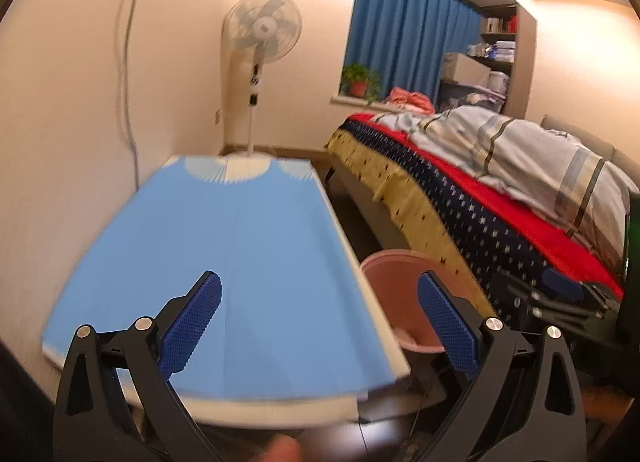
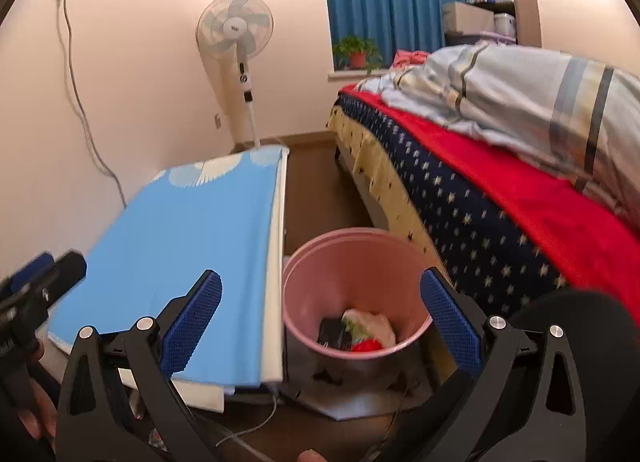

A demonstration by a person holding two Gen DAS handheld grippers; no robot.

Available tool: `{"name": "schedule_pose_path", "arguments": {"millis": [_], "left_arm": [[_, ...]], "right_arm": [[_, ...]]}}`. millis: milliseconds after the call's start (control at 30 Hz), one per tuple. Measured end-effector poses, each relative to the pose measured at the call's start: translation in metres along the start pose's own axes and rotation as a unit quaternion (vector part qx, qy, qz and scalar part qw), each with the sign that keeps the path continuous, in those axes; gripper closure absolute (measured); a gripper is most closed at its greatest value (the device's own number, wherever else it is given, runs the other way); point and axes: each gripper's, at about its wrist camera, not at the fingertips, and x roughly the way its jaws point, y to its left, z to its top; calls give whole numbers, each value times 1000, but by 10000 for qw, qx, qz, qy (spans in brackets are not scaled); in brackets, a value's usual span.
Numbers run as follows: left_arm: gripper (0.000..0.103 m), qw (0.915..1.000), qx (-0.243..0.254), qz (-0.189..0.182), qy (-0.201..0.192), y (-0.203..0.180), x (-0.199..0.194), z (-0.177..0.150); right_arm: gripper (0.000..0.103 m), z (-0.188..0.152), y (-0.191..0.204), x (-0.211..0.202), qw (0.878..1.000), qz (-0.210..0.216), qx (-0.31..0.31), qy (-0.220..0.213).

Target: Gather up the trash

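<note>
Scene: We stand between a blue-topped table (image 2: 180, 222) and the bed (image 2: 500, 230), a gripper in each hand.
Bin: The pink bin (image 2: 352, 262) sits on the floor in the gap between them, touching neither that we can tell.
Trash: A white wrapper (image 2: 372, 324), something red and a dark item lie in the bin's bottom; we see no trash on the table.
Right gripper (image 2: 320, 318): Jaws spread wide, nothing held, poised above the bin and looking down into it.
Left gripper (image 1: 320, 318): Also spread and empty, over the table's near end, the bin (image 1: 396, 294) to its right.
Nearer hand: We judge the right one.
</note>
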Motion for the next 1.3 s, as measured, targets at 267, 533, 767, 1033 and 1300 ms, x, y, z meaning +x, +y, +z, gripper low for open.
{"name": "schedule_pose_path", "arguments": {"millis": [267, 533, 767, 1033, 1300], "left_arm": [[8, 9982, 69, 583, 83, 10, 0, -24], [8, 9968, -85, 762, 202, 20, 4, -31], [8, 9961, -136, 806, 345, 20, 12, -38], [8, 9961, -175, 798, 328, 21, 11, -40], [8, 9962, -158, 789, 342, 20, 12, -41]], "right_arm": [[5, -20, 21, -1, 9993, -157, -353, -2], [5, -24, 24, 5, 9987, -302, -416, 30], [5, -25, 26, 8, 9982, -365, -482, 17], [5, -25, 26, 7, 9981, -354, -509, -26], [5, -25, 27, 5, 9980, -346, -522, -45]]}}
